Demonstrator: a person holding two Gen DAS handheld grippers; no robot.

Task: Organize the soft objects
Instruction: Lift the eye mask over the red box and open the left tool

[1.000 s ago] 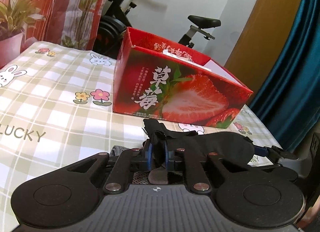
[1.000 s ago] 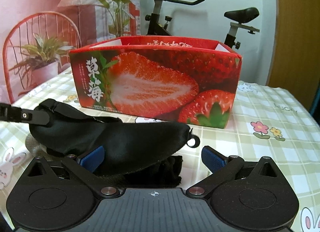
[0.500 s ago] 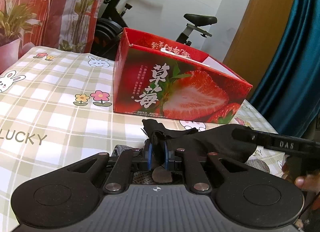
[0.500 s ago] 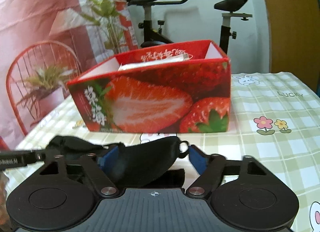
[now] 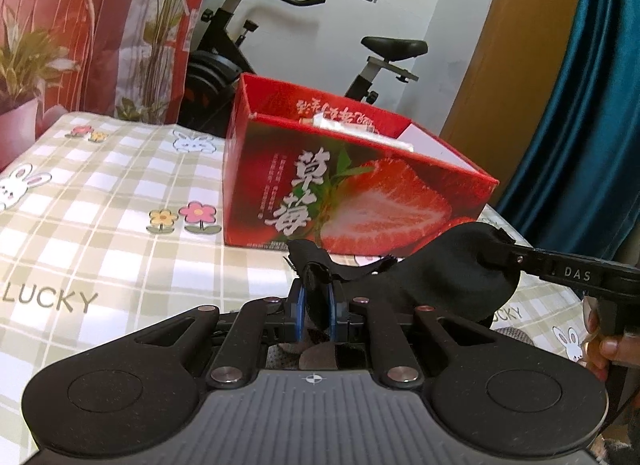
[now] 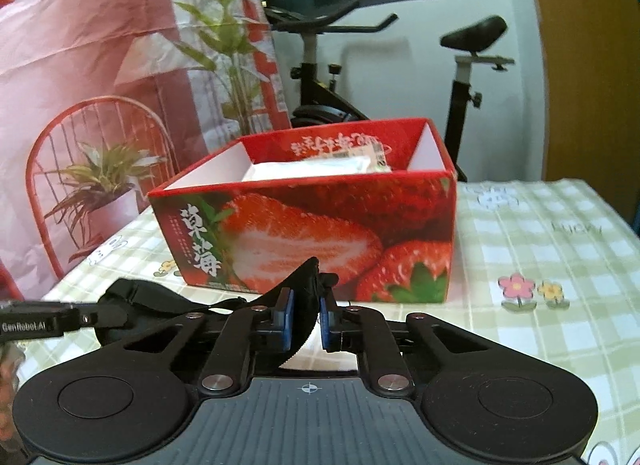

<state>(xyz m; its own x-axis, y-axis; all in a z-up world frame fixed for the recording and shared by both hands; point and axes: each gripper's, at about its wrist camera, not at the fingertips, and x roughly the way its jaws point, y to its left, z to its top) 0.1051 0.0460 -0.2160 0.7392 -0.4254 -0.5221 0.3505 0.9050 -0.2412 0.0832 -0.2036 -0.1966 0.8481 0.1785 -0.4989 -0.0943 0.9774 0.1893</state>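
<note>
The black eye mask (image 5: 452, 277) hung stretched between both grippers, just in front of the strawberry box (image 5: 360, 193) at its six o'clock. The left gripper (image 5: 316, 309) was pinched tight on the mask's strap end, and the right gripper (image 6: 304, 321) was clamped shut on the opposite end, blue pads pressing the fabric. Much of the mask lay hidden behind the gripper bodies, and whether any part still touched the tablecloth (image 5: 100, 201) could not be told. A grey knitted thing (image 5: 516, 333) under the mask showed only in slivers. Pale packets (image 6: 320, 165) in the box were blurred and half hidden by its wall. The checked cloth bore rabbits, flowers and "LUCKY". Beyond, at twelve o'clock, stood an exercise bike (image 6: 320, 77); at ten, a printed backdrop (image 6: 100, 85); at two, a blue curtain (image 5: 580, 105).
</note>
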